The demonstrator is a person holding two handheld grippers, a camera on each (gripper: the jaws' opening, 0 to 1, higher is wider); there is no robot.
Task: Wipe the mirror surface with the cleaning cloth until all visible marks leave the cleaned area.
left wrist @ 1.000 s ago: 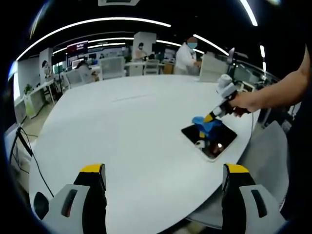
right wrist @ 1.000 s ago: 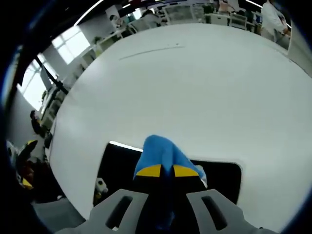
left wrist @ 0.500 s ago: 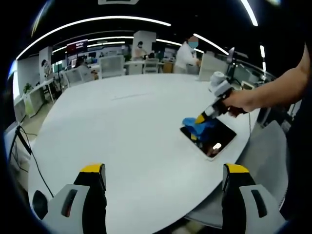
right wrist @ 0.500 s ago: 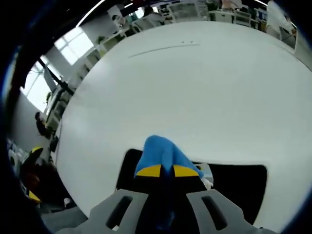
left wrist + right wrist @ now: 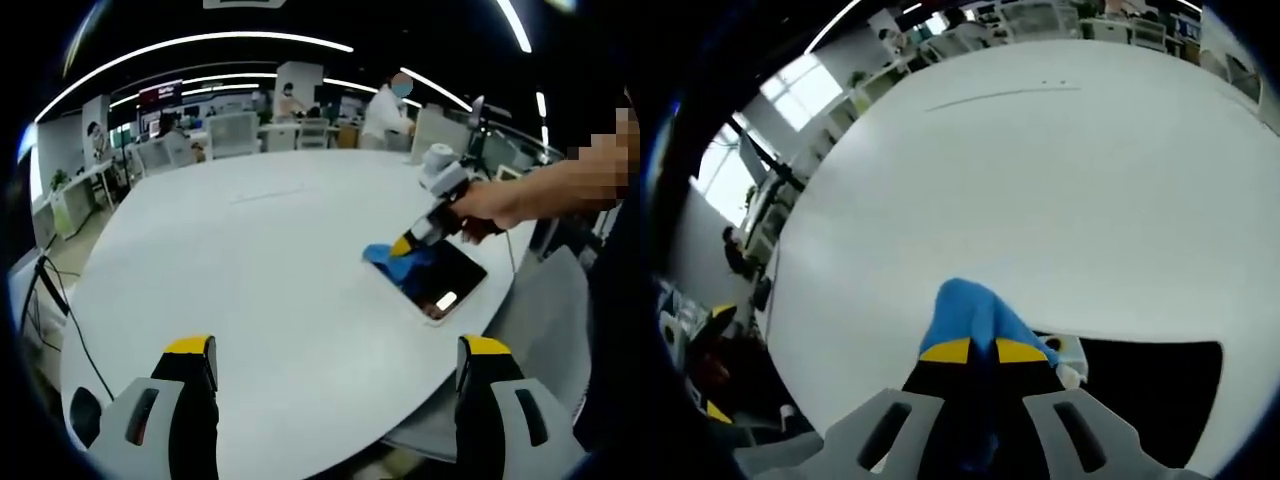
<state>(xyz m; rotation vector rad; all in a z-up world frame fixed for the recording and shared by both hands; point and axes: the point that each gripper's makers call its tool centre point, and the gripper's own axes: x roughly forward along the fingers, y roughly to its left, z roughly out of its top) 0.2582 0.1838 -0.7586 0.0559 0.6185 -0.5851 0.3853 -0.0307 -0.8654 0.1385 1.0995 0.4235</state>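
Pinching a bunched blue cleaning cloth (image 5: 975, 318) between its yellow-tipped jaws, the right claw (image 5: 983, 350) presses the fabric down at one end of the mirror (image 5: 1150, 385), a dark rectangular slab lying flat on the white bench (image 5: 1040, 190). In the right gripper view the cloth rises in a soft peak just above the jaw tips, and the black glass stretches away to the right of them, with the cloth spilling past the mirror's edge onto the bench top.

From the left gripper view, the same scene sits well across the bench: the right claw (image 5: 402, 246), held by a person's hand (image 5: 480, 205), angles down onto the cleaning cloth (image 5: 398, 264), which covers the near-left corner of the mirror (image 5: 440, 280). The mirror lies close to the bench's right edge and carries a bright reflection of a ceiling light on its lower part. Whether any marks remain on the glass cannot be told at this size.

The left claw (image 5: 337, 370) hangs above the near edge of the bench (image 5: 260, 260), its two jaws spread wide apart with nothing between them, well apart from the mirror and cloth.

Beyond the bench, office desks and chairs (image 5: 230, 135) fill the background.
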